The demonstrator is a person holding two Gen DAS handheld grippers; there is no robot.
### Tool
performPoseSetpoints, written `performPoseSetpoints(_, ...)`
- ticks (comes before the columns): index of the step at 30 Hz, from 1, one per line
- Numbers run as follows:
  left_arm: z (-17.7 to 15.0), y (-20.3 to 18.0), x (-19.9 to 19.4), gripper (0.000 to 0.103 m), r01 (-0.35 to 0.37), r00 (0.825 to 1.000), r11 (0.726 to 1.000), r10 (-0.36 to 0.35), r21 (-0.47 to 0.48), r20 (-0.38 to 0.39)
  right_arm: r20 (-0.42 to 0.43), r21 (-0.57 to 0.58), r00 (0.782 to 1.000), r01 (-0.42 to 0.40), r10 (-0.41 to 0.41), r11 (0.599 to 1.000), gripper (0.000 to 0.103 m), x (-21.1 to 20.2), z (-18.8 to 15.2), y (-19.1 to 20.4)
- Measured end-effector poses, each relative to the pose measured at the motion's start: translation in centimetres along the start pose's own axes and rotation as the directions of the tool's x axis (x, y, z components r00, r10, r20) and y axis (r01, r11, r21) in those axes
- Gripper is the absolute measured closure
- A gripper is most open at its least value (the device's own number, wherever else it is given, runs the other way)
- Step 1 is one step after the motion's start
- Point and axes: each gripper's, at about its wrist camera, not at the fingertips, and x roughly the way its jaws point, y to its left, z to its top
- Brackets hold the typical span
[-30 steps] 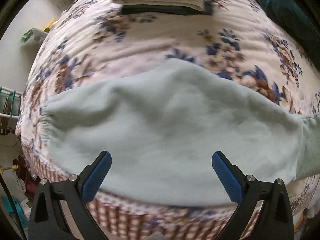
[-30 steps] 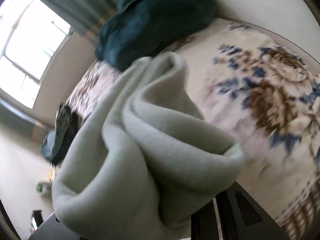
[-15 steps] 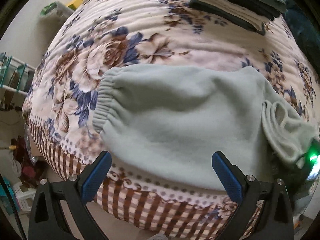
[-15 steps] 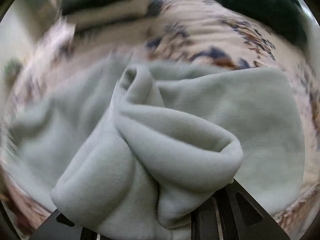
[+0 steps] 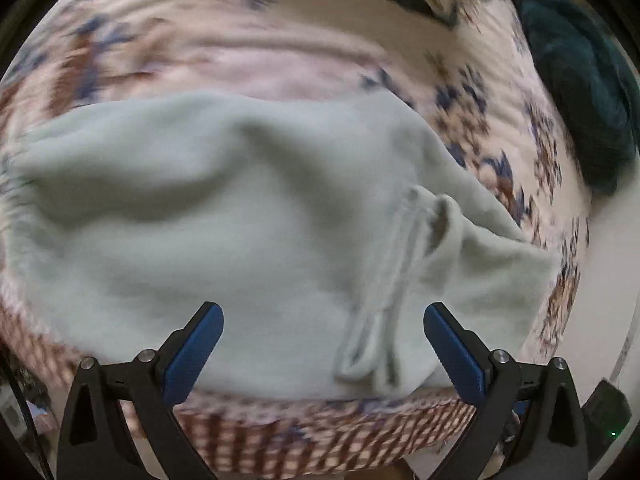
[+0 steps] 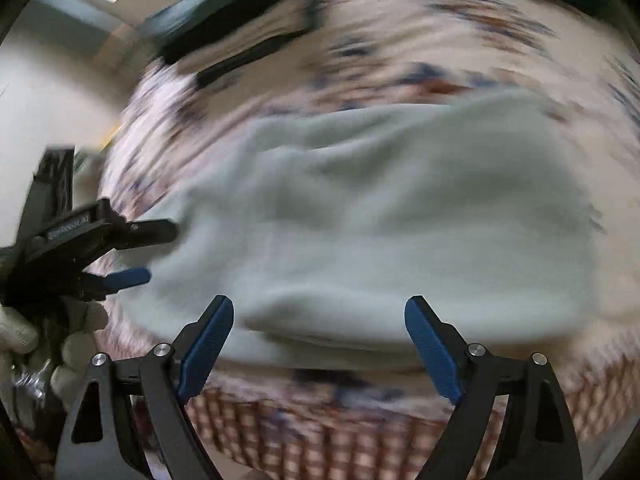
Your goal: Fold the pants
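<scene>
Your pale green pants [image 5: 224,216] lie folded over on the bed [image 5: 280,52], near its front edge, where the flowered cover gives way to a brown checked border [image 5: 320,436]. In the left wrist view the cloth spreads wide across the middle of the bed. A folded-over part lies on top toward the right, with its ribbed cuffs [image 5: 384,308] bunched and pointing toward you. The gathered edge of the pants sits at the far left, though blur hides its detail.

Your left gripper [image 5: 322,354] hangs above the front edge of the pants with its blue-padded fingers [image 5: 192,354] spread wide. Nothing is between them, and they do not touch the cloth.

Your right gripper [image 6: 320,350] is also over the front edge of the pants, seen here as a soft, rounded heap [image 6: 384,232]. Its jaws are opening; the fingers [image 6: 206,346] stand wide apart and the cloth lies beyond them, with none of it between the pads.

In the right wrist view your left gripper [image 6: 146,252] shows at the left side, its fingers apart and pointing at the left end of the pants. Your hand in a light glove [image 6: 52,344] grips it just below.

At the far side of the bed sits a stack of folded clothes [image 6: 240,20], dark and light layers together. A dark teal blanket [image 5: 576,92] is heaped at the far right corner. Both views are smeared by motion, so finer detail on the cover and the stack cannot be made out.
</scene>
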Motion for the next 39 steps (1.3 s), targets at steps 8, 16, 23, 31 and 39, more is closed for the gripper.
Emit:
performPoseSetpoints(8, 0.0, -7.4, 8.8, 0.055, -0.049, 0.993, 0.982, 0.068, 0.185, -0.098, -0.047, 0.397, 0.995, 0.097, -0.085, 0.913, 0.013, -0.1, 0.7, -16.4)
performPoseSetpoints(16, -3.8, -5.0, 4.7, 0.079, -0.163, 0.987, 0.978, 0.161, 0.133, 0.026, -0.084, 0.450, 0.994, 0.100, -0.070, 0.887, 0.013, 0.4, 1.4, -21.4)
performPoseSetpoints(23, -2.5, -4.1, 4.2, 0.073, -0.047, 0.999, 0.998, 0.047, 0.048, 0.013, -0.113, 0.372, 0.992, 0.095, -0.057, 0.924, 0.013, 0.3, 2.9, -19.5)
performPoseSetpoints(31, -3.2, -4.7, 2.8, 0.074, -0.076, 0.991, 0.985, 0.058, 0.153, 0.121, -0.175, 0.386, 0.984, 0.080, -0.012, 0.919, 0.013, 2.5, 2.0, -19.3)
performPoseSetpoints(39, -4.2, -2.5, -1.3, 0.068, -0.021, 0.988, 1.000, 0.019, 0.011, 0.153, -0.206, 0.346, 0.978, 0.101, -0.030, 0.933, 0.013, 3.0, 2.0, -19.5)
